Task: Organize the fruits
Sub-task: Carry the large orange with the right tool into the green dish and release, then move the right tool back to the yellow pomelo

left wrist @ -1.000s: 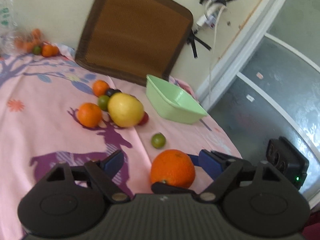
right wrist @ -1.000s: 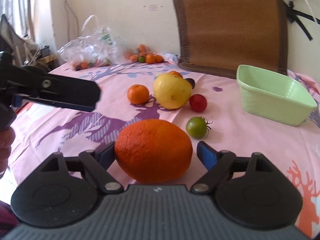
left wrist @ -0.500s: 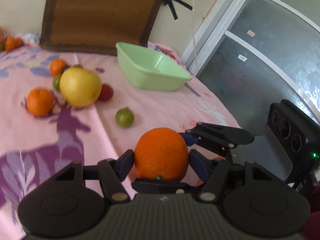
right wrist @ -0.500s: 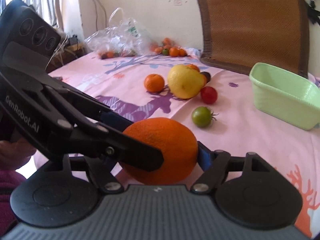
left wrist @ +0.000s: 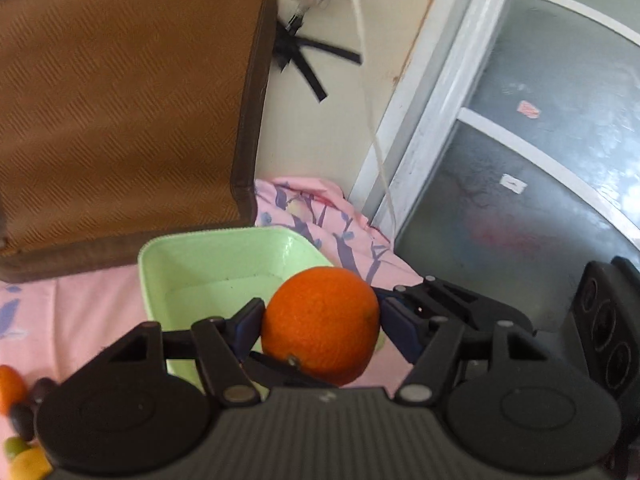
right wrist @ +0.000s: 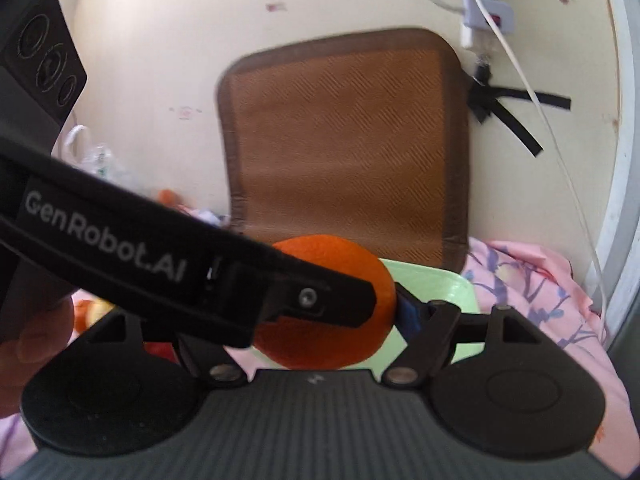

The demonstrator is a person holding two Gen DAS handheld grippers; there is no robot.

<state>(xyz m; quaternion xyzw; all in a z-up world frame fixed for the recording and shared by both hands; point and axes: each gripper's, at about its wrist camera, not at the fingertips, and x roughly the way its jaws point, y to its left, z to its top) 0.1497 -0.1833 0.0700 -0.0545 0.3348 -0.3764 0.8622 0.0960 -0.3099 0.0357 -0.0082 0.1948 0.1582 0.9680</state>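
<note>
Both grippers are shut on one large orange (left wrist: 320, 324), held in the air just in front of the light green basin (left wrist: 208, 276). My left gripper (left wrist: 320, 320) pinches it from both sides, and the right gripper's fingers (left wrist: 440, 300) press it from the right. In the right wrist view the orange (right wrist: 340, 328) sits in my right gripper (right wrist: 332, 320), with the left gripper's arm (right wrist: 160, 256) crossing in front. The basin (right wrist: 448, 284) shows behind the orange and looks empty.
A brown woven cushion (left wrist: 120, 120) leans on the wall behind the basin. Other fruits (left wrist: 16, 420) lie at the far left on the pink cloth (left wrist: 80, 312). A white cable (left wrist: 372, 112) hangs by the door frame. A fruit bag (right wrist: 96, 160) stands far left.
Both grippers have lifted the orange off the cloth and carried it toward the green basin. The left gripper closed on it beside the right one.
</note>
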